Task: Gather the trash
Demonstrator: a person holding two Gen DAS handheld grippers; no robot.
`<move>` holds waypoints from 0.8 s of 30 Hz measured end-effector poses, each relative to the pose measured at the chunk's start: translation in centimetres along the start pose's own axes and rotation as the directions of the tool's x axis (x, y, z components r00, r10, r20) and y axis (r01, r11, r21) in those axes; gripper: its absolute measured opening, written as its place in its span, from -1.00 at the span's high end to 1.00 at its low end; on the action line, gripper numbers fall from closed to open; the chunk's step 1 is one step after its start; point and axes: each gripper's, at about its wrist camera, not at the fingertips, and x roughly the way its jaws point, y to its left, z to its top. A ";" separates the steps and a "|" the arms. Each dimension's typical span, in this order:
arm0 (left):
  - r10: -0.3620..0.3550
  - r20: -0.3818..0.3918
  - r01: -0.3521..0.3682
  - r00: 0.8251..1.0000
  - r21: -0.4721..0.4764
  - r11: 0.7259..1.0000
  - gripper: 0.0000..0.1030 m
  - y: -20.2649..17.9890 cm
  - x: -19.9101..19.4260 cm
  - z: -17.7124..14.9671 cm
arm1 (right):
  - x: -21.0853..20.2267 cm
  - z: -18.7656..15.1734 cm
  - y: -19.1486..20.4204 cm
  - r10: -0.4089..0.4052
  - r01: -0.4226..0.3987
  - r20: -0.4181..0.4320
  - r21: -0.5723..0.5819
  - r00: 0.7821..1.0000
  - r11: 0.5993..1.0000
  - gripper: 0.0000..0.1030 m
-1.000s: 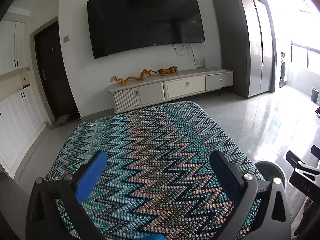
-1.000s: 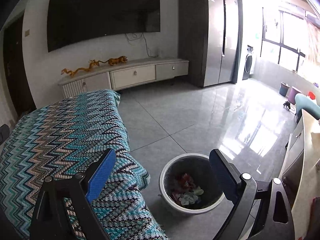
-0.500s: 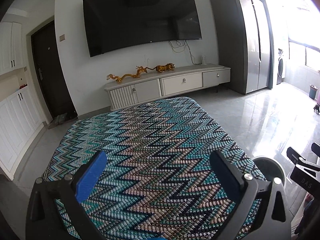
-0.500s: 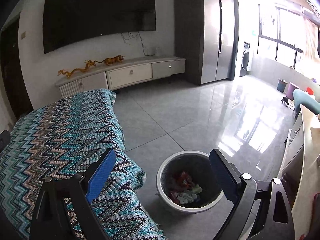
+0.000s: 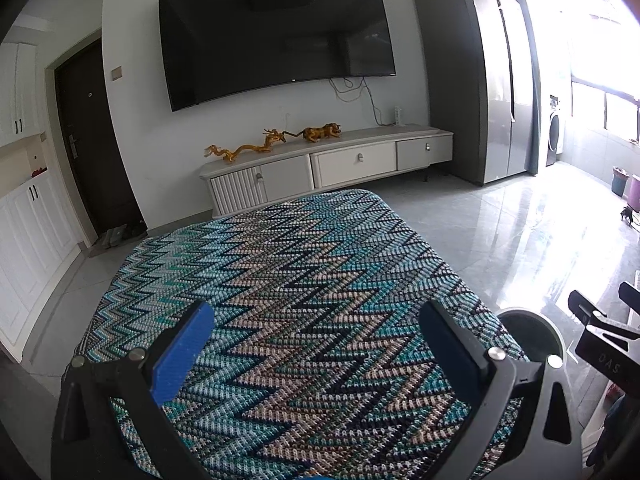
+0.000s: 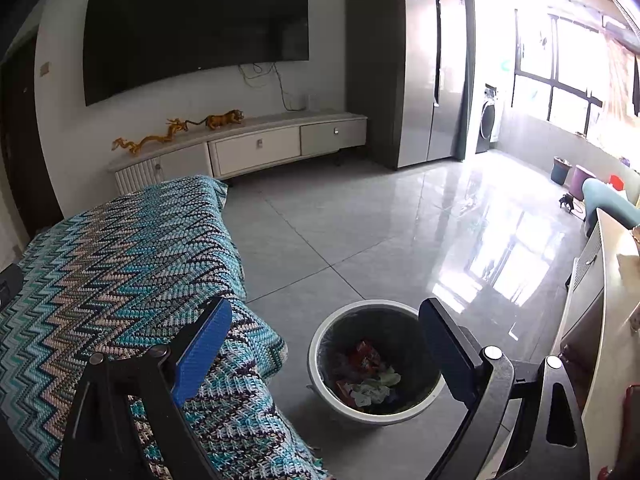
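A round white bin with a dark liner [image 6: 320, 354] stands on the floor beside the table. Crumpled red and pale trash [image 6: 366, 380] lies inside it. My right gripper [image 6: 324, 334] is open and empty, above the bin's near rim. My left gripper [image 5: 316, 340] is open and empty, above the table covered with a blue zigzag cloth [image 5: 288, 280]. No trash shows on the cloth. The bin's rim [image 5: 558, 334] shows at the right in the left wrist view, with the right gripper's fingertips [image 5: 584, 308] beside it.
The cloth-covered table [image 6: 120, 256] fills the left of the right wrist view. A TV stand [image 6: 256, 148] and a wall TV [image 5: 276, 36] are at the back, a tall grey fridge [image 6: 420, 64] to the right. A pale counter [image 6: 616, 280] runs along the right edge. Grey tile floor [image 6: 380, 220] lies between.
Both grippers have risen and pulled back slightly; the table and bin sit a little lower in view. Both stay open and empty.
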 end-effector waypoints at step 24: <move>-0.055 -0.011 0.055 0.998 0.020 0.998 -1.00 -1.4 0.0 -0.4 | 0.5 -0.5 -0.4 -0.010 0.010 -0.018 0.010 1.000 1.000 -0.82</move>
